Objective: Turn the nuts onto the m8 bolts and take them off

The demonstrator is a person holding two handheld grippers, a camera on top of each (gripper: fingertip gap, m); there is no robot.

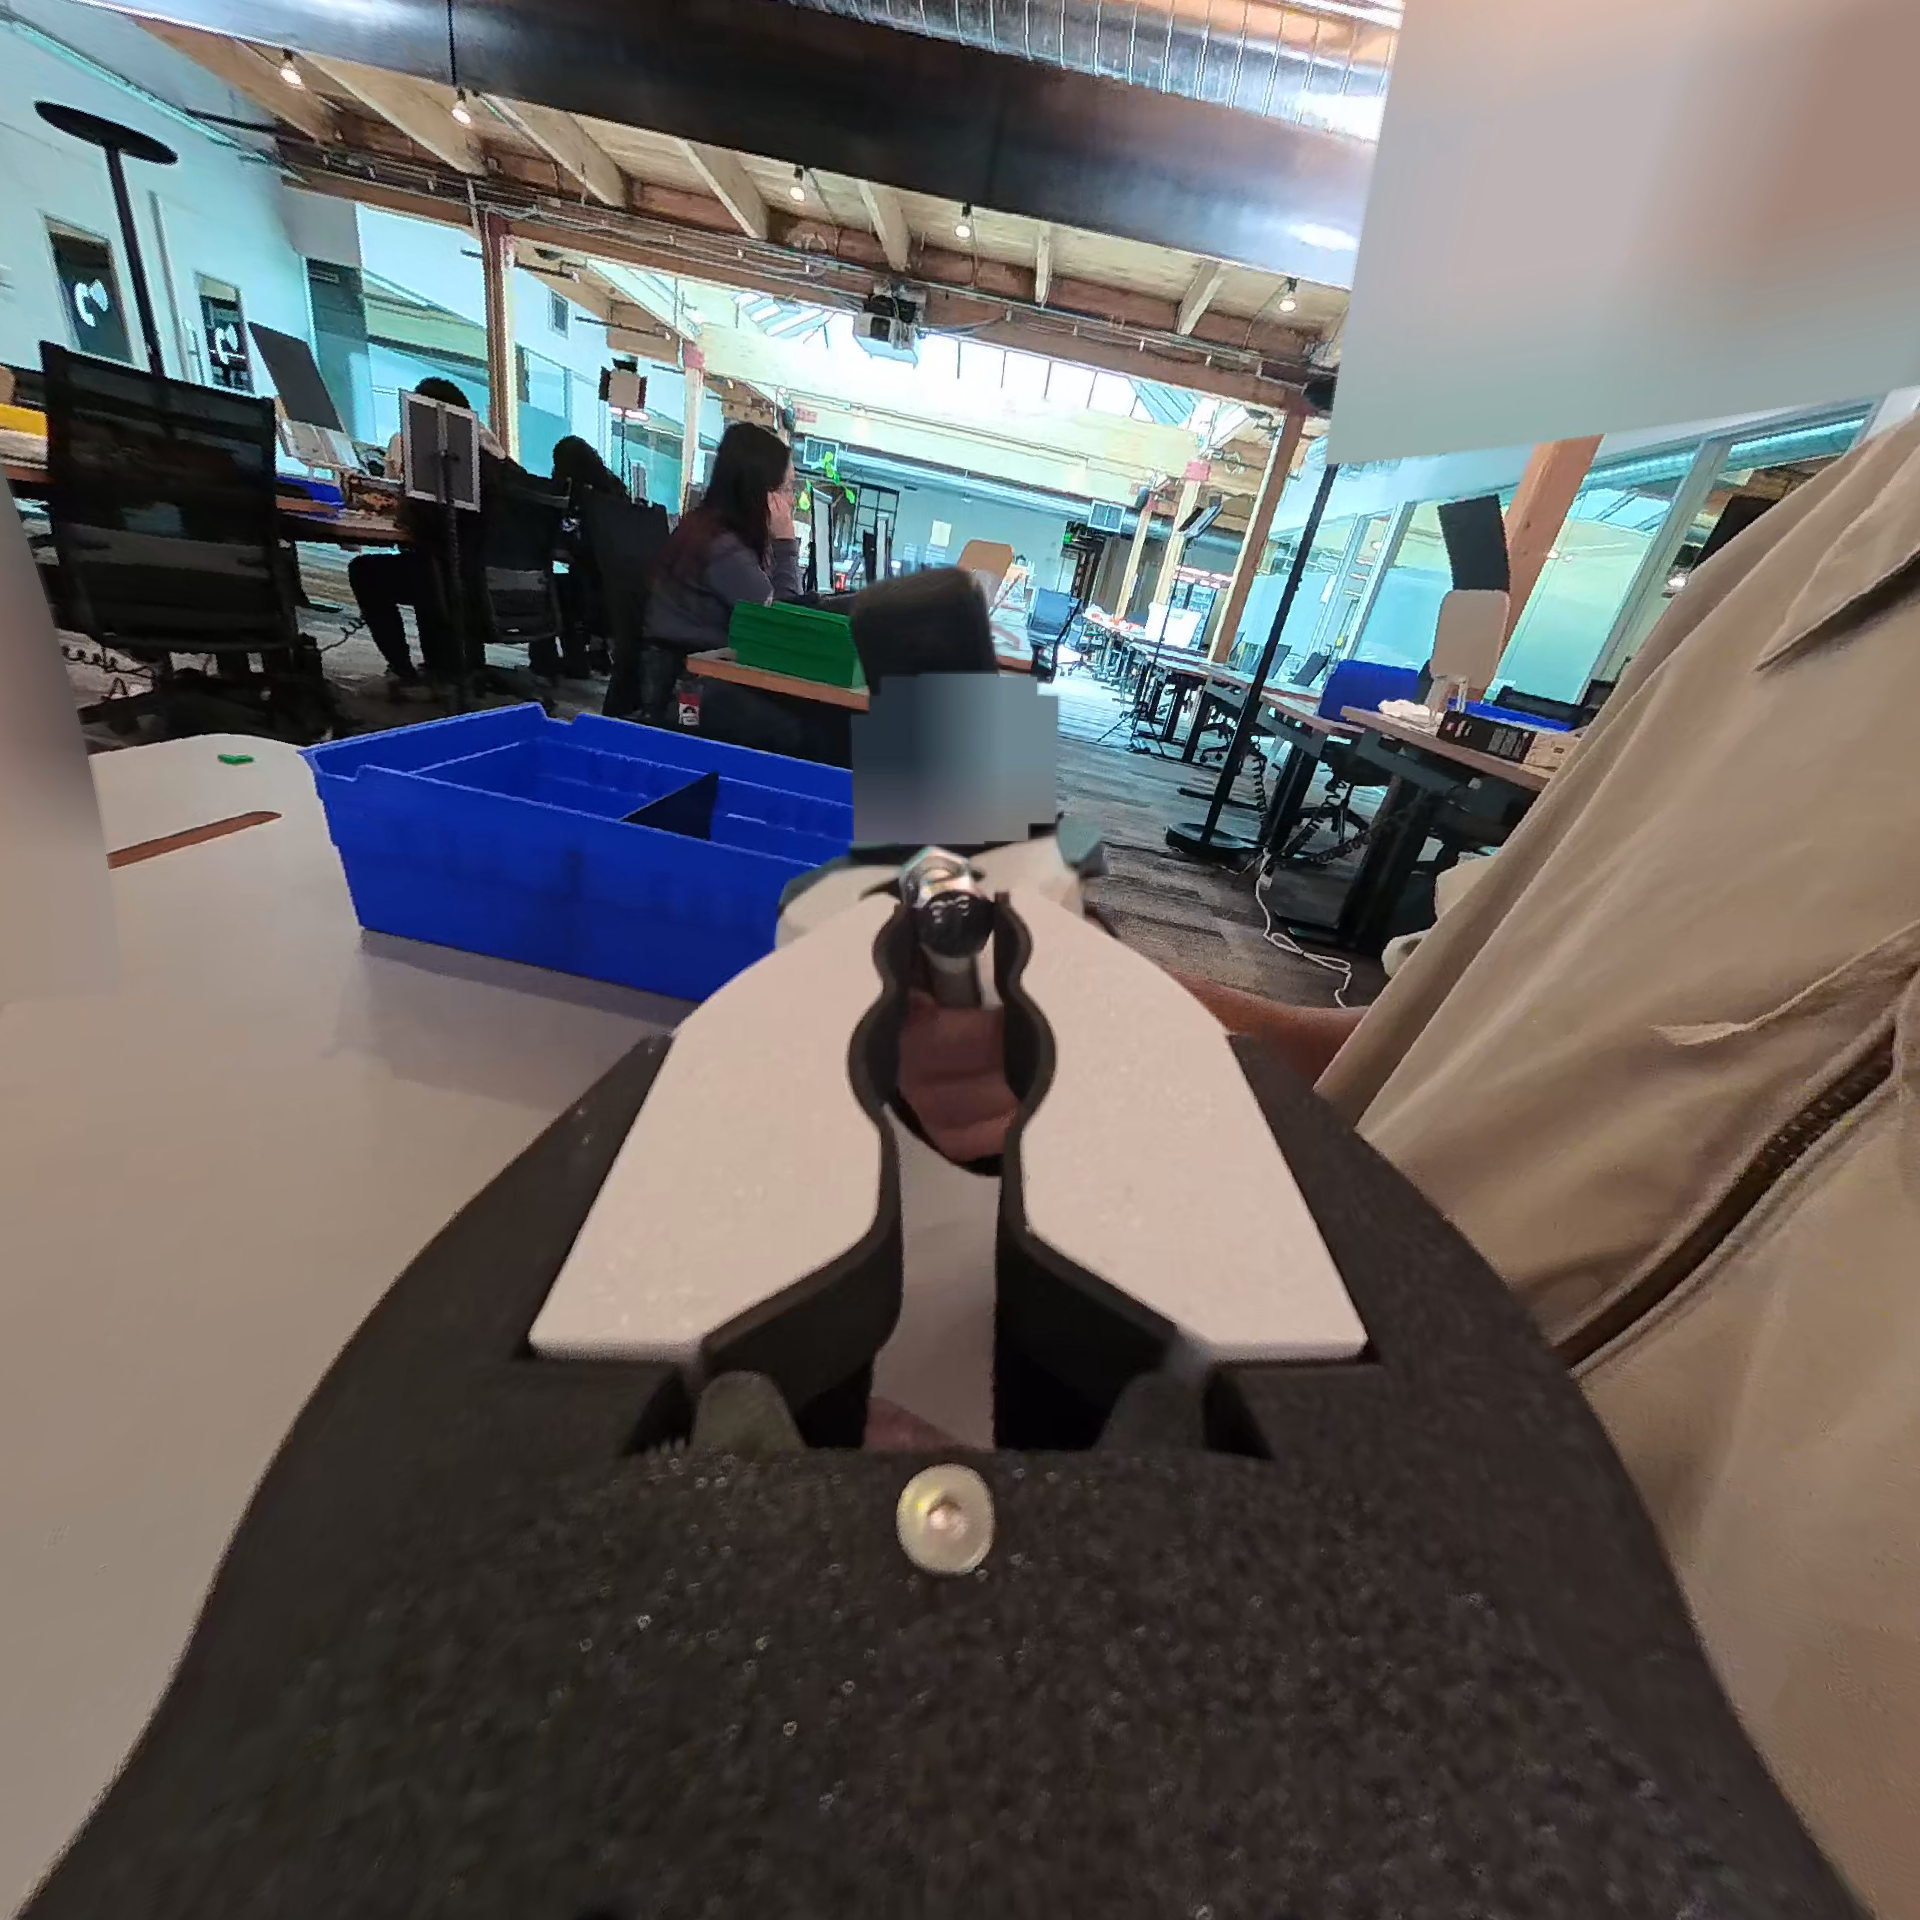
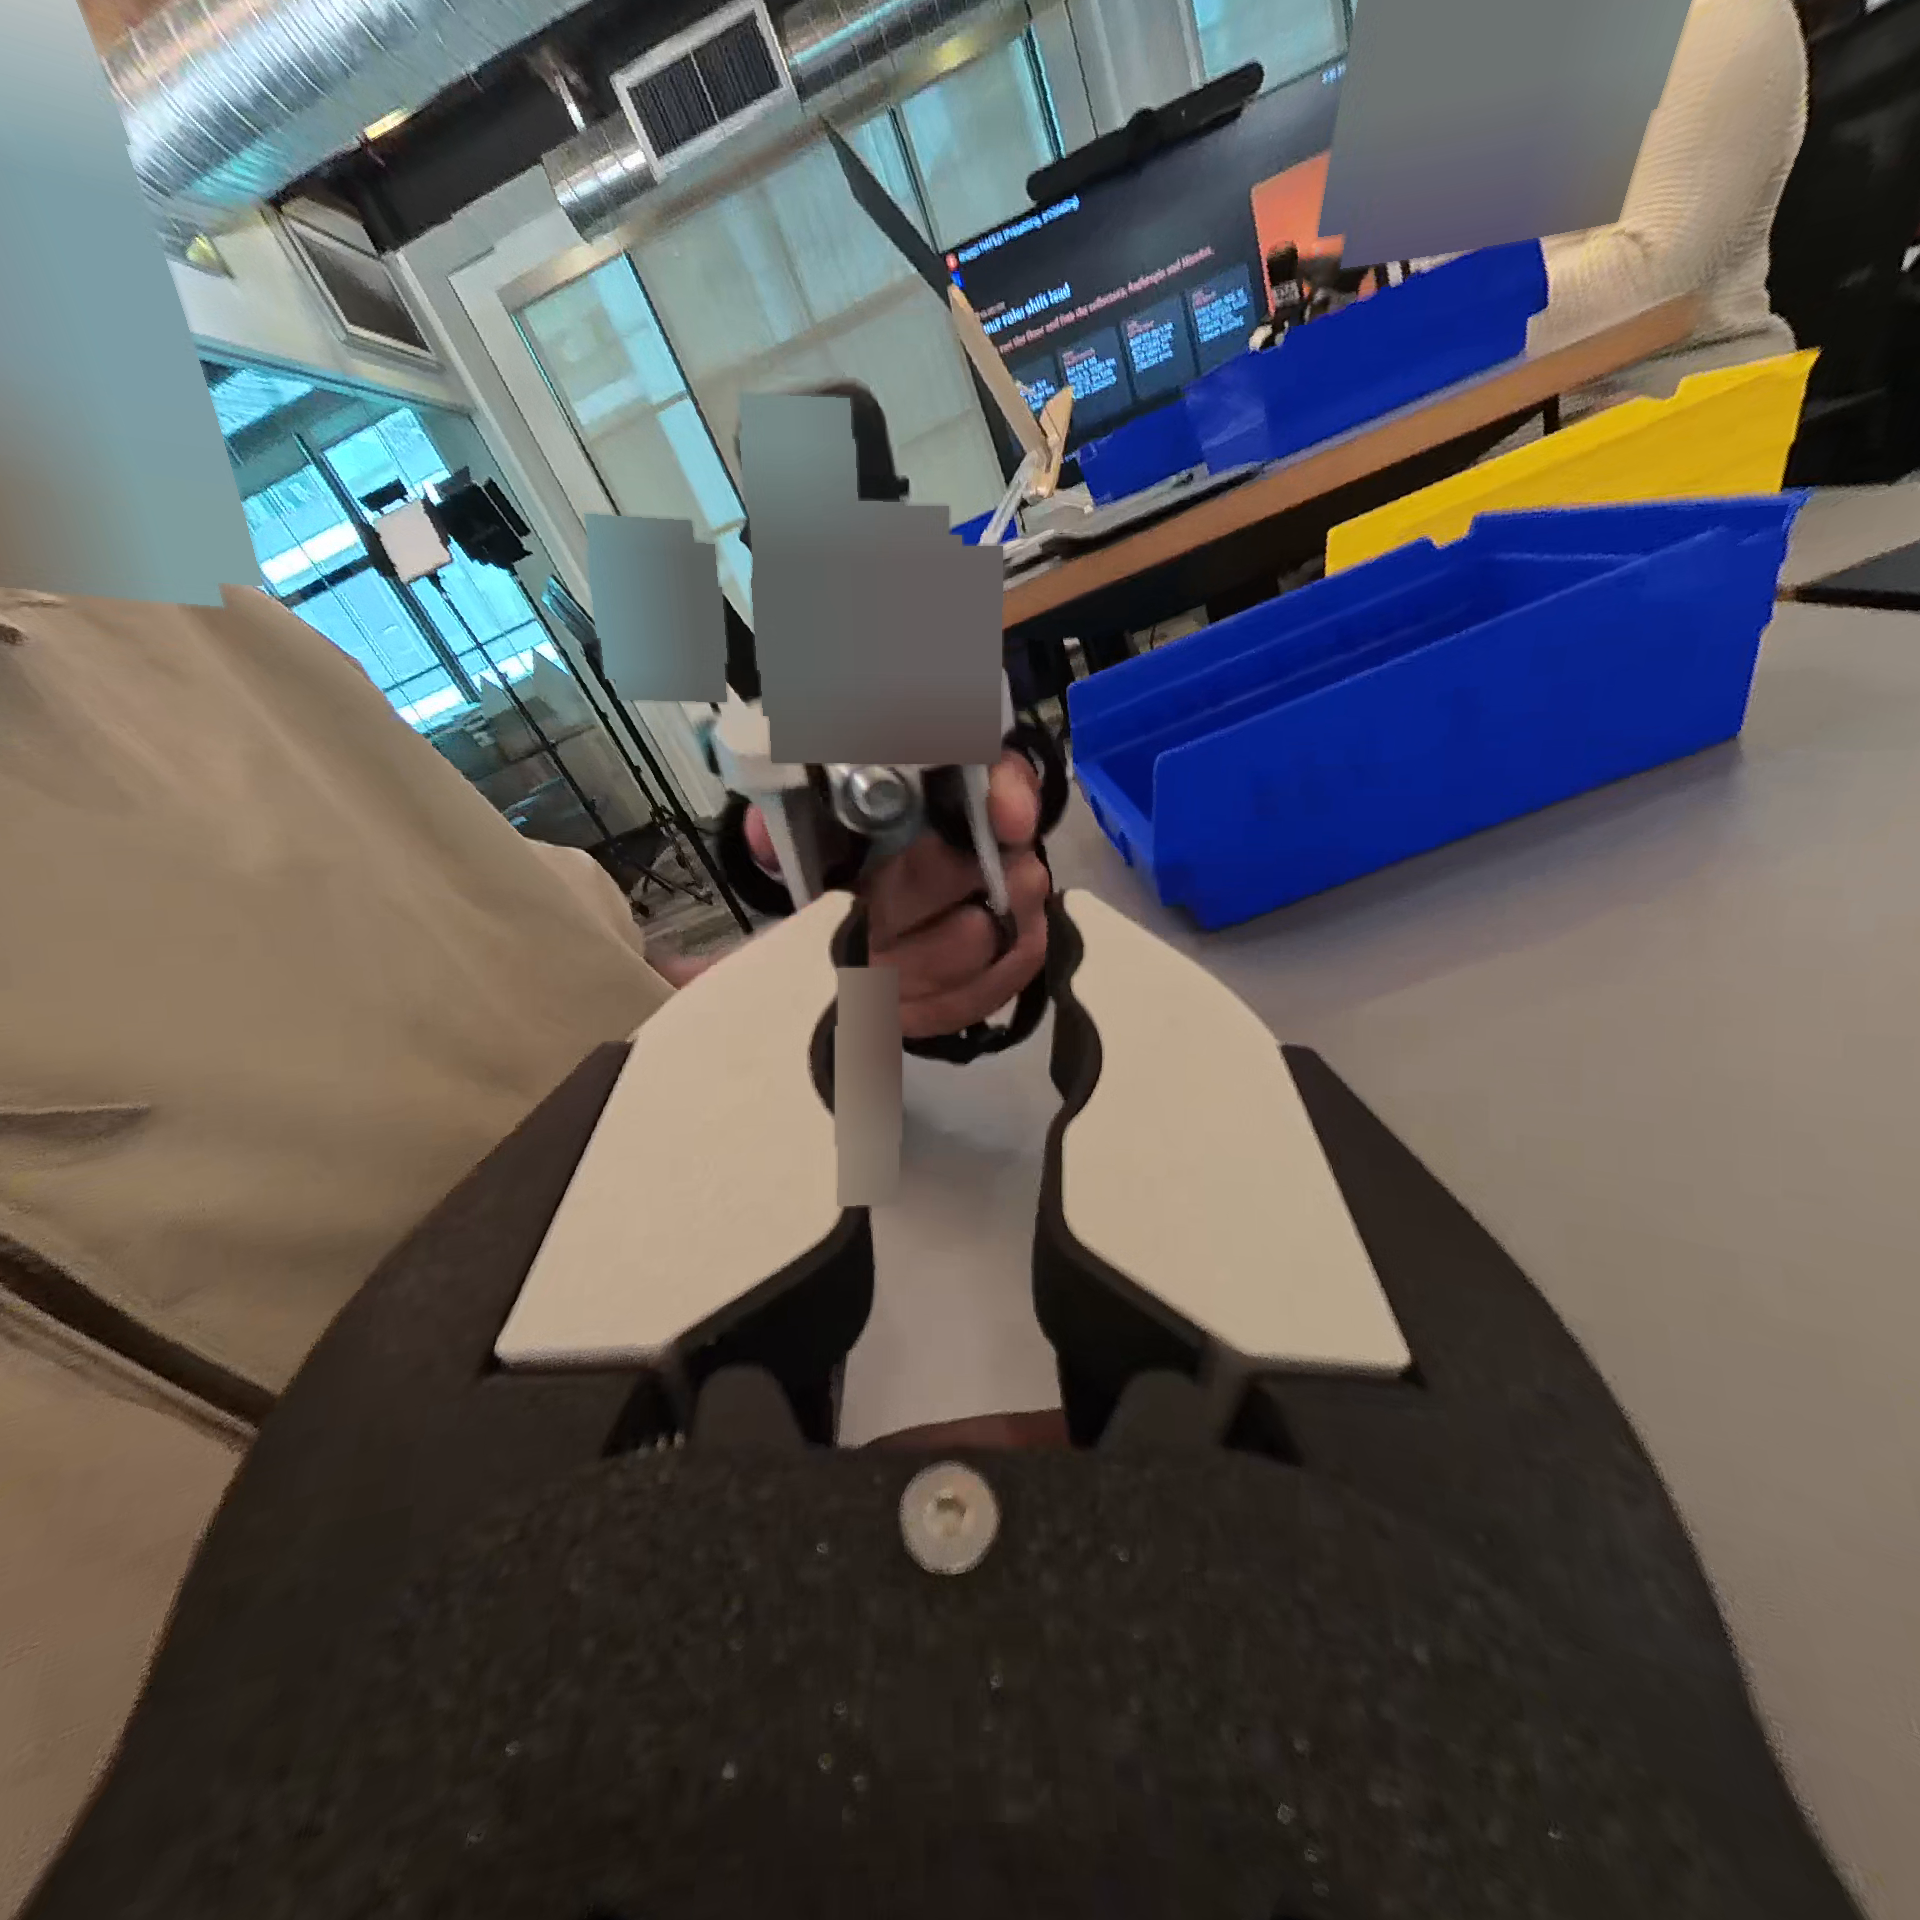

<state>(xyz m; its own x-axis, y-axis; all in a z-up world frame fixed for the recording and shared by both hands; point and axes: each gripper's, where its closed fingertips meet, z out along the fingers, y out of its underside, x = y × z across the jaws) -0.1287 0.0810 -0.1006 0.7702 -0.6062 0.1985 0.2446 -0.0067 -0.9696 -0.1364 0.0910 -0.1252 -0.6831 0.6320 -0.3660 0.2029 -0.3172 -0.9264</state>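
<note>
The left claw (image 1: 951,940) fills the foreground of its own view, white fingers drawn narrow around the dark head of a bolt (image 1: 954,920), whose shank runs away from the camera. A silvery nut (image 1: 930,871) sits on the bolt just past the fingertips, touching the tips of the right claw facing it. In the right wrist view, the right claw (image 2: 956,914) is parted a moderate way, and the bolt's end with the nut (image 2: 881,800) shows beyond its tips, held in the left claw (image 2: 883,821) facing it (whether the right fingers press the nut I cannot tell). A hand (image 2: 961,935) grips the left tool's handle. Both tools hover above a grey bench (image 2: 1558,1039), where a blue bin (image 2: 1434,717) stands near. A beige jacket (image 1: 1662,935) is close beside.
</note>
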